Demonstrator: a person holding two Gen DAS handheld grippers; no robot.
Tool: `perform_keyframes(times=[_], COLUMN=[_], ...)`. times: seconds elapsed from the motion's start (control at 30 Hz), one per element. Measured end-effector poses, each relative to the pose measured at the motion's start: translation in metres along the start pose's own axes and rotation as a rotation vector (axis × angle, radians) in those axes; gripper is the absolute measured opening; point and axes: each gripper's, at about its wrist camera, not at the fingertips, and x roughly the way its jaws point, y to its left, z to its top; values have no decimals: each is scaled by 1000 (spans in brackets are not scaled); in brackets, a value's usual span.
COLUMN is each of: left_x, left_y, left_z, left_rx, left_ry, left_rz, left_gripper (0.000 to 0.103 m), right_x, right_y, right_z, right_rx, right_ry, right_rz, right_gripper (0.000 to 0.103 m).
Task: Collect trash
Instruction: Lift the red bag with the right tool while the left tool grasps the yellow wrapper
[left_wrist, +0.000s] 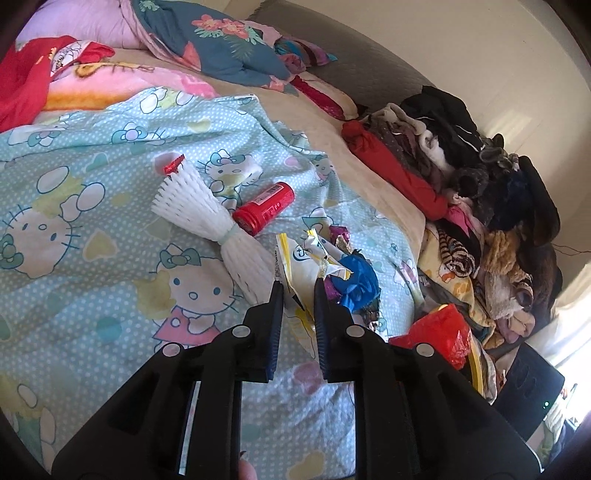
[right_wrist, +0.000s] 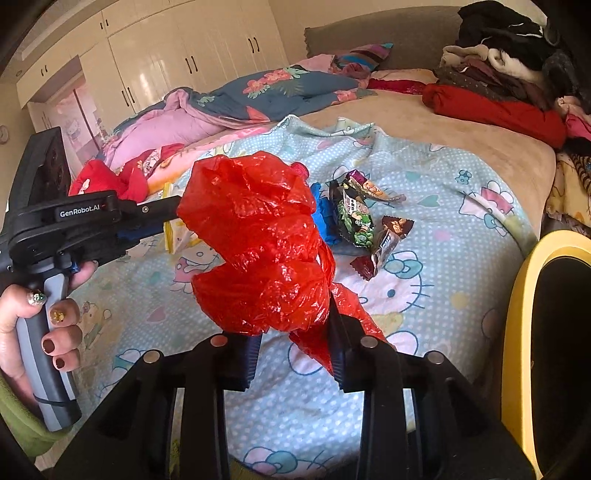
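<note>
Red bag (right_wrist: 258, 243) hides right fingertips; yellow bin (right_wrist: 517, 295) cut off.

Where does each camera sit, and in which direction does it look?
Left wrist: on the left gripper, looking along its fingers at a white-and-yellow plastic wrapper between them on the Hello Kitty bedsheet; a fingertip shows at the bottom edge.
Right wrist: on the right gripper, looking across the bed towards the cream wardrobe, with a crumpled red plastic bag between its fingers; the person's left hand shows.
Shared: the red bag, bedsheet, blue crumpled plastic, red folded cloth.
</note>
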Motion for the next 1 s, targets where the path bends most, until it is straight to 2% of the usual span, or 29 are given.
perform_keyframes(times=[0.17,0.47,1.0], left_x=[-5,-24,-35], left_y=[-9,-33,-81], left_z=[-2,2,-8], left_rx=[26,73,162], left_ry=[-3,-58,-62], left_rz=[-8,-37,-92], left_gripper=[10,10,10], right_x=[-9,-34,-75], right_y=[3,-7,-28], right_z=[-2,-1,11], right_rx=[-12,24,73], right_ry=[-21,-54,-138], right_rz=[3,-2,-18], right_gripper=[30,29,29])
